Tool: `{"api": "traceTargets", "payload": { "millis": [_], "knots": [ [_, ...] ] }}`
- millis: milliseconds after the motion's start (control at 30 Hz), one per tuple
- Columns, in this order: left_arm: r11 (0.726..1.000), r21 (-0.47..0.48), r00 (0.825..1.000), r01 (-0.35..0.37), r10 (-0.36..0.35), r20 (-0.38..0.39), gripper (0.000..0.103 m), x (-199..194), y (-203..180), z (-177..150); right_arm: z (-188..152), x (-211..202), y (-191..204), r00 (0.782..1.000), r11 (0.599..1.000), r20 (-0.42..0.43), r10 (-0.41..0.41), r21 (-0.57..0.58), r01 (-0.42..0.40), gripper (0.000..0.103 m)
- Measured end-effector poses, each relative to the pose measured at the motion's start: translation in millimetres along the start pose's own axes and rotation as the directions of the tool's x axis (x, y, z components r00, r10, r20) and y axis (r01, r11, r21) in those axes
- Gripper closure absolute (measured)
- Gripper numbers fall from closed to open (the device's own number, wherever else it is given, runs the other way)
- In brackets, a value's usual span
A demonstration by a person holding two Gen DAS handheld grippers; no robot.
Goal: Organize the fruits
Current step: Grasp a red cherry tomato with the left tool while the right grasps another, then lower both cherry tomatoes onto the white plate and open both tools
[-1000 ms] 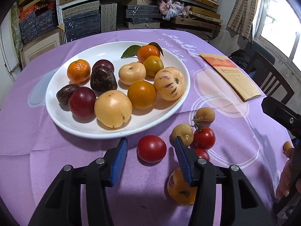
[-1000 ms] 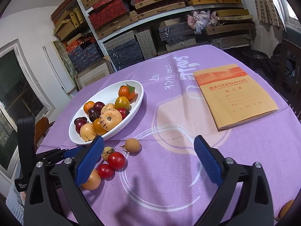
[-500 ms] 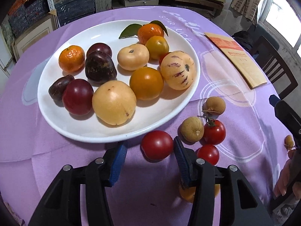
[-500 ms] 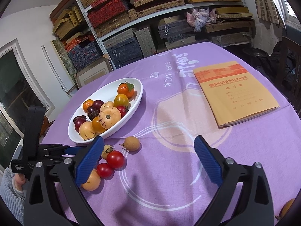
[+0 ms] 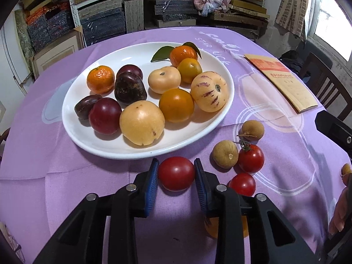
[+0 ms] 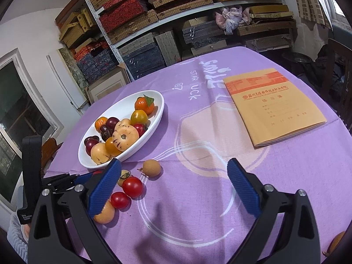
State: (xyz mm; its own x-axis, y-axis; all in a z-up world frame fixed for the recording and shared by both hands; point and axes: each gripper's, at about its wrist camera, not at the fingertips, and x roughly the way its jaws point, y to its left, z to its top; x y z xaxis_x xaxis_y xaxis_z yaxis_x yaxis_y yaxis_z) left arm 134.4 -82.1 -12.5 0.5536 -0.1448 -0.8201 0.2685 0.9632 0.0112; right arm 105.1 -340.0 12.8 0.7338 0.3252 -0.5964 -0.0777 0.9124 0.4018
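While its jaws are closing, the left gripper (image 5: 176, 171) has a round red tomato (image 5: 176, 173) between its blue ribbed pads (image 5: 152, 181), and both pads appear to touch the fruit's sides. That tomato sits on the purple tablecloth (image 5: 66, 176) just in front of the near rim of the white plate (image 5: 72, 129); it is close to spherical, smooth and glossy, so no long axis or pointing direction can be told. To its right lie two smaller glossy red tomatoes (image 5: 250, 158), the farther one with a green stalk turned up toward the plate, and two matte tan round fruits (image 5: 225, 154) with rough skin, all close together. An orange-yellow fruit (image 6: 105, 213) lies nearest the person, partly hidden behind the left gripper's black frame. On the oval plate rest mandarins with pebbled peel, one with green leaves, dark purple plums, a pale fruit with purple streaks (image 5: 208, 94), a smooth yellow pear-like fruit and orange tomatoes. The right gripper (image 6: 173, 189) hangs over bare cloth with its jaws wide apart and nothing between them. Farther off lies a flat tan paper notebook (image 6: 275, 110) with an orange band. Shelves of woven boxes (image 6: 136, 11) stand behind the table.
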Motion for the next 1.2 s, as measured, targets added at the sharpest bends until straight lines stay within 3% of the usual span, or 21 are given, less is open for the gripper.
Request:
{"api": "traceTargets", "payload": {
  "millis": [200, 333, 433, 533, 600, 667, 733, 900, 1000, 1200],
  "knots": [
    [0.998, -0.058, 1.0, 0.021, -0.02, 0.01, 0.071, -7, 15, -12, 0, -1, 2, 1.0, 1.0, 0.002, 0.004, -0.008, -0.004, 0.008],
    [0.997, -0.082, 0.998, -0.007, 0.012, 0.058, 0.071, -22, 28, -25, -2, -1, 8, 0.999, 0.999, -0.006, 0.034, -0.03, -0.035, 0.008],
    [0.991, -0.129, 0.994, -0.04, 0.053, 0.1, 0.071, -38, 42, -41, -8, 4, 26, 0.998, 0.991, -0.043, 0.035, -0.13, -0.041, 0.008],
    [0.981, -0.169, 0.982, -0.098, 0.123, 0.145, 0.071, -54, 54, -57, -17, 9, 49, 0.997, 0.958, -0.055, -0.045, -0.286, 0.028, 0.008],
    [0.977, -0.19, 0.979, -0.093, 0.124, 0.161, 0.071, -60, 59, -64, -24, 14, 58, 0.993, 0.929, -0.05, -0.109, -0.36, 0.084, 0.008],
    [0.977, -0.196, 0.979, -0.083, 0.116, 0.167, 0.071, -63, 60, -66, -27, 19, 60, 0.99, 0.918, -0.064, -0.128, -0.386, 0.094, 0.014],
    [0.978, -0.197, 0.979, -0.075, 0.11, 0.17, 0.071, -63, 61, -68, -27, 25, 59, 0.987, 0.916, -0.087, -0.136, -0.391, 0.091, 0.029],
    [0.981, -0.183, 0.983, -0.067, 0.096, 0.158, 0.071, -57, 59, -69, -28, 41, 59, 0.986, 0.919, -0.133, -0.1, -0.391, 0.04, 0.036],
    [0.982, -0.181, 0.983, -0.058, 0.088, 0.161, 0.071, -57, 59, -69, -30, 48, 71, 0.984, 0.901, -0.139, -0.11, -0.432, 0.04, 0.043],
    [0.981, -0.185, 0.985, -0.053, 0.081, 0.152, 0.071, -54, 59, -70, -24, 57, 69, 0.983, 0.931, -0.179, -0.046, -0.364, -0.023, 0.056]
  ]
}}
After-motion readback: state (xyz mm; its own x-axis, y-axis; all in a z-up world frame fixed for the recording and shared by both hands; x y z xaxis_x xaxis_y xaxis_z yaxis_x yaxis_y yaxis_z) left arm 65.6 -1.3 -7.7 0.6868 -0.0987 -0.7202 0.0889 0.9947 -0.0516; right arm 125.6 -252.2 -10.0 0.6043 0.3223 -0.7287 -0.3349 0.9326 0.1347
